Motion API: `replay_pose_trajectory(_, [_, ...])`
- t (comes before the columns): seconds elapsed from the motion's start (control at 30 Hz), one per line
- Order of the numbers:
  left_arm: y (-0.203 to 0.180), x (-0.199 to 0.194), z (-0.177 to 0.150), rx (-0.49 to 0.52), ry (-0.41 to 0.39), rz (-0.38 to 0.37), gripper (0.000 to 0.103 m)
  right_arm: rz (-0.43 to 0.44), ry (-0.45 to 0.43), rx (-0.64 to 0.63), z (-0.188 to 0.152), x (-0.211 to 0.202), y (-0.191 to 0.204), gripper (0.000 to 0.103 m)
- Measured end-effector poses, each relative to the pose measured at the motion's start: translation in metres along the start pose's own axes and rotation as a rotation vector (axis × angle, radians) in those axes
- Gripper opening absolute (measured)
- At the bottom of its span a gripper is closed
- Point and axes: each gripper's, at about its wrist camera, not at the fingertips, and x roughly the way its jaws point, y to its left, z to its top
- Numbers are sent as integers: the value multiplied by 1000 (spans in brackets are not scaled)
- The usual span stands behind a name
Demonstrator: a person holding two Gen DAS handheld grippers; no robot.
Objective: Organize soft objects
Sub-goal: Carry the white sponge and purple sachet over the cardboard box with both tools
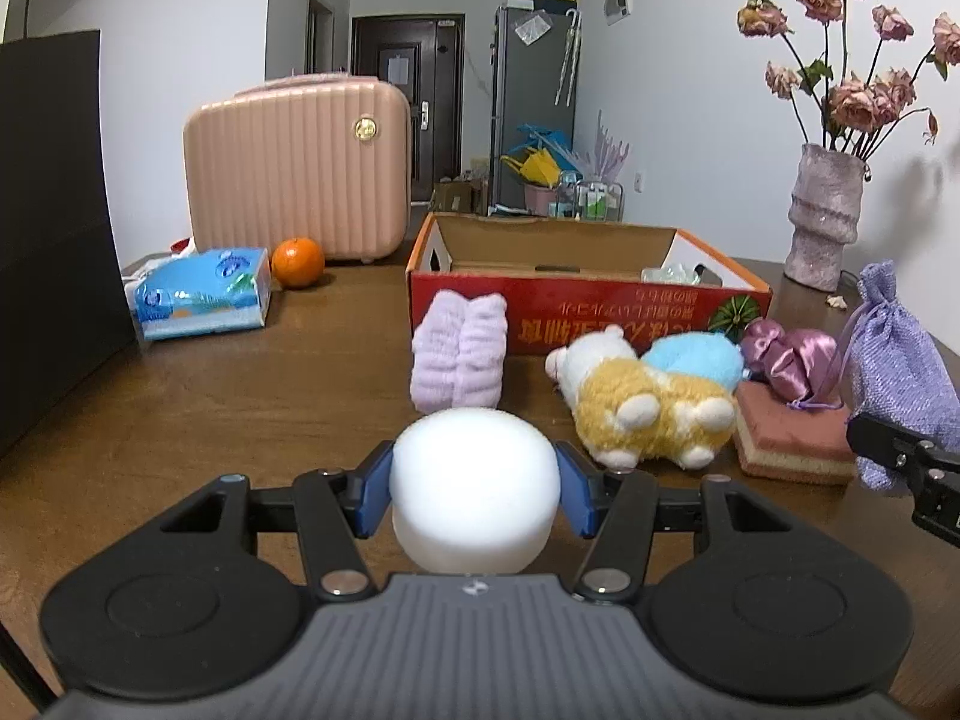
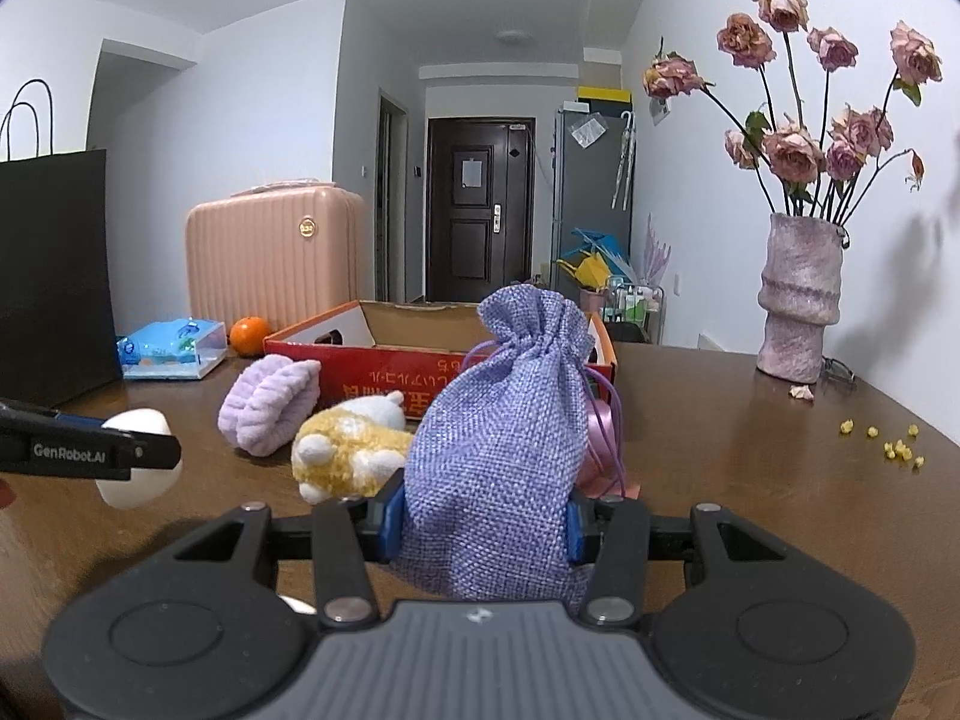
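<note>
A: Which step was this?
B: Both were carrying: the left gripper (image 1: 474, 489) clenched the sponge (image 1: 474, 480) and the right gripper (image 2: 480, 525) the pouch (image 2: 498, 444), near the box (image 1: 591, 312).
A: Next?
B: Probably lift over its rim, then release.

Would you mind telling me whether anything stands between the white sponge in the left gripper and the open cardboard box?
Yes. The folded lilac towel lies directly between the white sponge, clamped in the left gripper, and the red cardboard box; the sponge must pass over it.
</note>
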Motion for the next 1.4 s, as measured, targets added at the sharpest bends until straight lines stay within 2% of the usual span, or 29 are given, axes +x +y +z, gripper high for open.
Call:
replay_pose_trajectory(0.87, [-11,-2,49,22,-122,-14,56,-7,-83,-45,45,14,-1,47])
replay_pose_trajectory(1.4, [-16,21,79,-8,-161,-31,56,-6,-117,-67,74,45,0,47])
